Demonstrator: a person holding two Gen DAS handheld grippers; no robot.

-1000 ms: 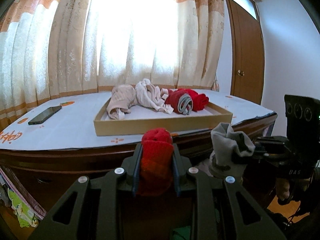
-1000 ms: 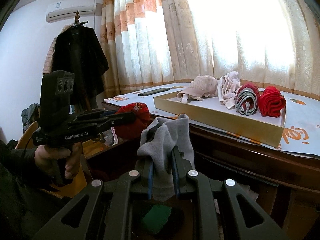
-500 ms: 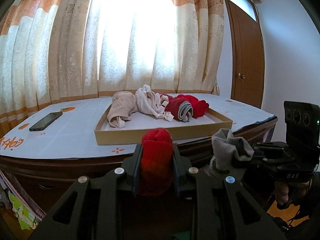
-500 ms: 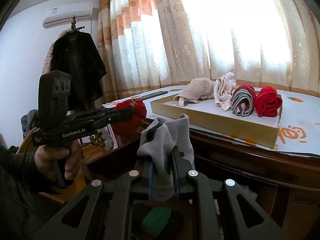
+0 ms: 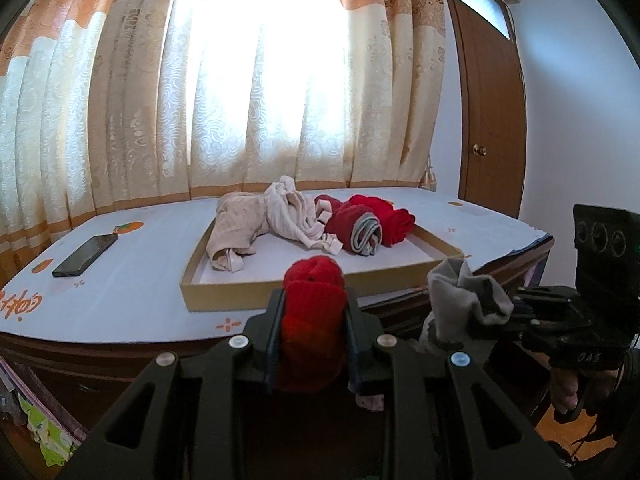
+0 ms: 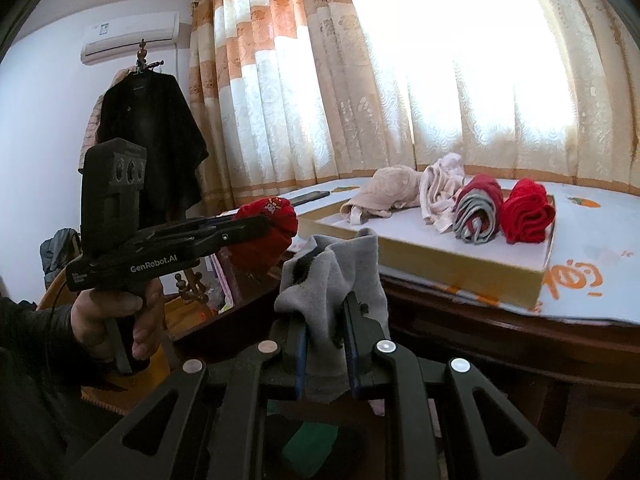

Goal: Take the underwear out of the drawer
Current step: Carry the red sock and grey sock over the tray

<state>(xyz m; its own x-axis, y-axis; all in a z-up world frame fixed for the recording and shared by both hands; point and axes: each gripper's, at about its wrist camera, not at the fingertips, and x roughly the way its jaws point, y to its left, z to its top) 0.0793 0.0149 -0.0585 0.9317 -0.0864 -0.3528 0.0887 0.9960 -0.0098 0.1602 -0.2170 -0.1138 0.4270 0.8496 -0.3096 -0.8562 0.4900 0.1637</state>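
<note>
My left gripper (image 5: 313, 312) is shut on a rolled red underwear (image 5: 312, 320), held in the air just short of the table's front edge; it also shows in the right wrist view (image 6: 266, 234). My right gripper (image 6: 325, 320) is shut on a grey underwear (image 6: 332, 284), to the right of the left one and at about the same height; it also shows in the left wrist view (image 5: 464, 300). A shallow cardboard tray (image 5: 256, 296) on the table holds beige, white, red-grey and red garments (image 5: 360, 228). The drawer is not in view.
A white cloth covers the brown wooden table (image 5: 132, 296). A black phone (image 5: 85, 255) lies on its left part. Curtains hang behind. A wooden door (image 5: 492, 120) is at the right. A dark coat (image 6: 148, 140) hangs at the left in the right wrist view.
Both grippers have risen a little with their garments, so the tabletop and tray show more from above. Both grips are unchanged.
</note>
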